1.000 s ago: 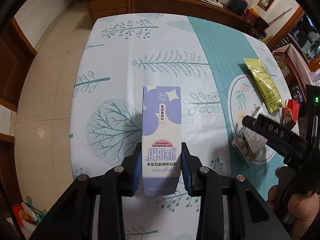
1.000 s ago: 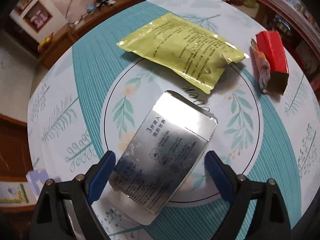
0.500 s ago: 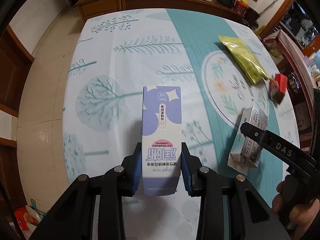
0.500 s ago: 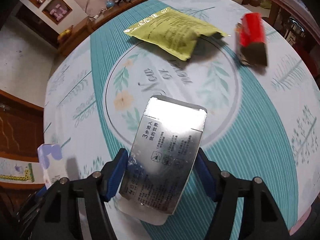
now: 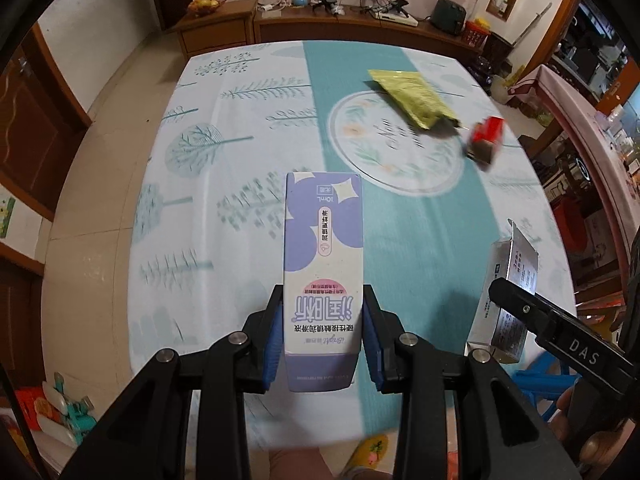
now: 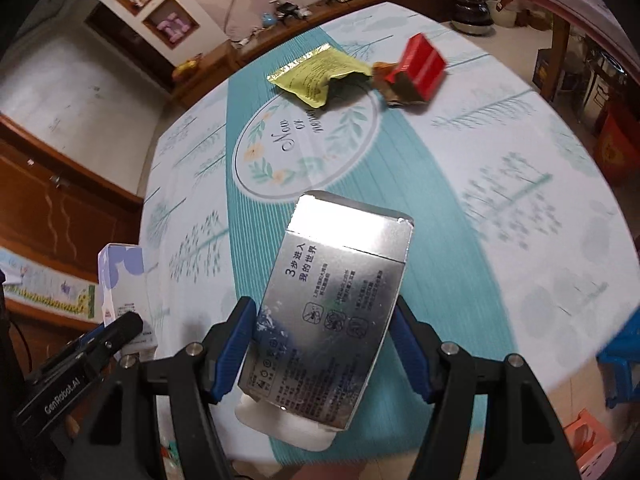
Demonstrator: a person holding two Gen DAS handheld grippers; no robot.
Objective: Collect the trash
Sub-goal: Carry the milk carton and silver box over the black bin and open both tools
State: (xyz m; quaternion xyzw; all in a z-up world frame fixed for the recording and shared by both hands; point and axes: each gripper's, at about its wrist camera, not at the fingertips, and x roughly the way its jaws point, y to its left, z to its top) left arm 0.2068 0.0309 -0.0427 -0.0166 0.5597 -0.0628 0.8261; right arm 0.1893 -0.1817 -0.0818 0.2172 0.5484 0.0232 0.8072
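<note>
My left gripper (image 5: pixel 322 308) is shut on a purple-and-white carton (image 5: pixel 323 240), held upright above the near part of the table (image 5: pixel 240 128). In the right wrist view my right gripper (image 6: pixel 324 312) is shut on a flat silver box (image 6: pixel 340 276), its blue pads pressing both long edges. That silver box (image 5: pixel 508 280) also shows at the right of the left wrist view, and the purple carton (image 6: pixel 120 276) at the left of the right wrist view. A yellow-green pouch (image 6: pixel 316 74) and a red box (image 6: pixel 420 68) lie far out on the tablecloth.
A wooden sideboard (image 5: pixel 320 28) with cables and small items runs behind the table. Tiled floor and dark wooden doors (image 5: pixel 36 128) are to the left. A blue plastic stool (image 6: pixel 624 352) stands at the near right, and a slippered foot (image 5: pixel 368 448) is below the table edge.
Both grippers have drawn back toward the near table edge and risen. The right jaws closed on the silver box and lifted it off the cloth. The pouch and red box now look farther away.
</note>
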